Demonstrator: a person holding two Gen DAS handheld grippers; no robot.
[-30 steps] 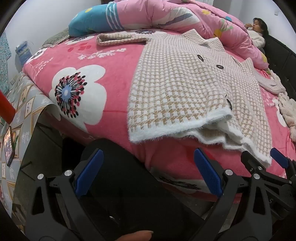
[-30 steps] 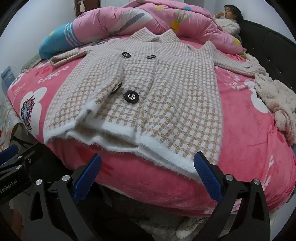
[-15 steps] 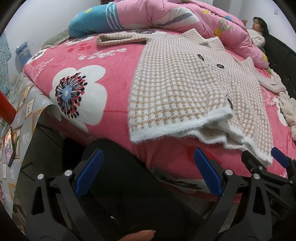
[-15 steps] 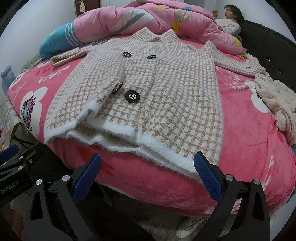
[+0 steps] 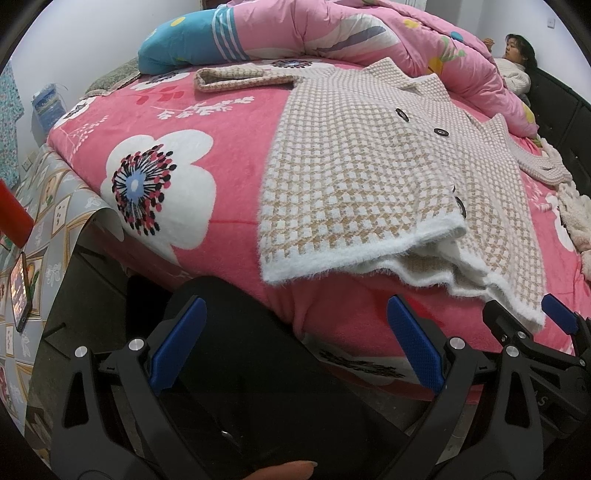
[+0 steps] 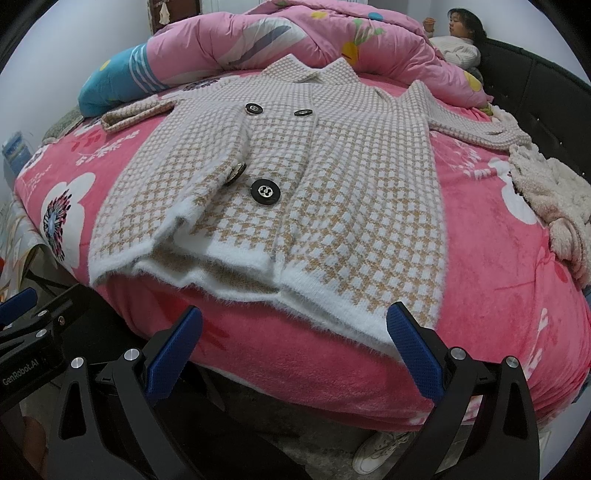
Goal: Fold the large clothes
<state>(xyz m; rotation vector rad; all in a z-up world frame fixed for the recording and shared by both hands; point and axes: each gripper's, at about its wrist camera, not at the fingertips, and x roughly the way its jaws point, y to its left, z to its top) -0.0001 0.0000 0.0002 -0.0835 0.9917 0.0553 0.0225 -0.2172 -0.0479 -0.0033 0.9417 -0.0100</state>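
Nothing has shifted: left gripper (image 5: pixel 295 347) and right gripper (image 6: pixel 291 347) hover agape below the coat (image 6: pixel 295 177).

My left camera sits low at the foot of the bed (image 5: pixel 236 155), near its left corner, and looks up along the pink blanket toward the far headboard. My right camera stands beside it, more to the right, facing the same way and close to the mattress edge. Both views share the checked cardigan (image 5: pixel 369 166) (image 6: pixel 332 177) and the rolled quilt (image 5: pixel 332 33) (image 6: pixel 295 40) behind it. The tip of the right gripper (image 5: pixel 524 325) shows in the left view, and the left gripper (image 6: pixel 29 314) in the right view.
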